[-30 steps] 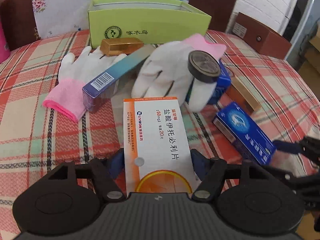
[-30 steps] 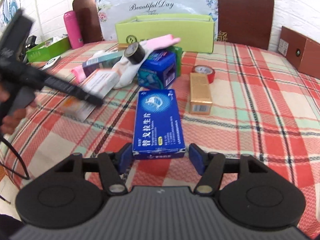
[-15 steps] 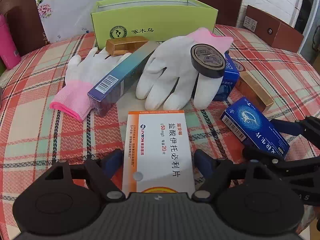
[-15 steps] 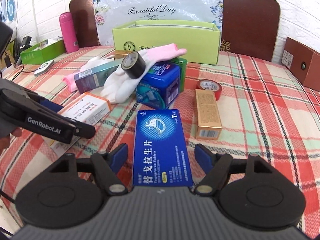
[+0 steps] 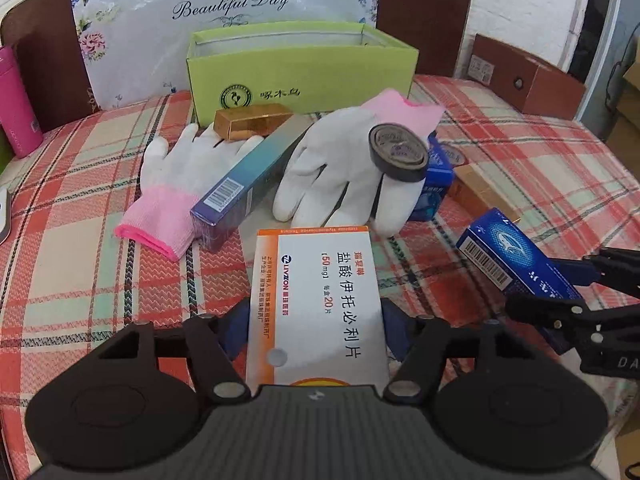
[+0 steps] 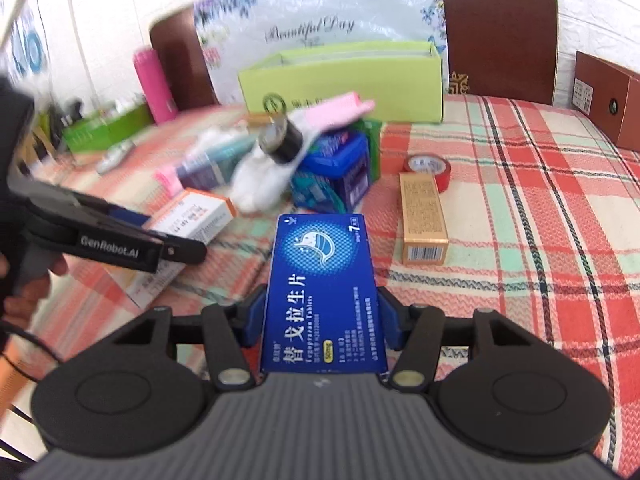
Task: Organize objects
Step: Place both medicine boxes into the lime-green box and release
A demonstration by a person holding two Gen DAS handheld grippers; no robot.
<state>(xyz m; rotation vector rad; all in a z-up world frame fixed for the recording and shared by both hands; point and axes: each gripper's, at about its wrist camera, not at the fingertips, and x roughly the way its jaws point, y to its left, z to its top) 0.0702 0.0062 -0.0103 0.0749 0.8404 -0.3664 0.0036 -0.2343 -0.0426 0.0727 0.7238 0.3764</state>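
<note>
Between right gripper [image 6: 322, 322] pads — blue box [image 6: 324, 280].

Table [image 5: 80, 216] under a red, green and cream plaid cloth fills the lower frame. Two dark brown chair backs: upper left [image 5: 36, 52] and upper right [image 5: 424, 8]. Between them, a floral plastic sheet [image 5: 224, 4] printed "Beautiful Day". White brick wall [image 6: 592, 4] at upper right of the right view. Bright, even daylight; far right edge of the left view dark.
</note>
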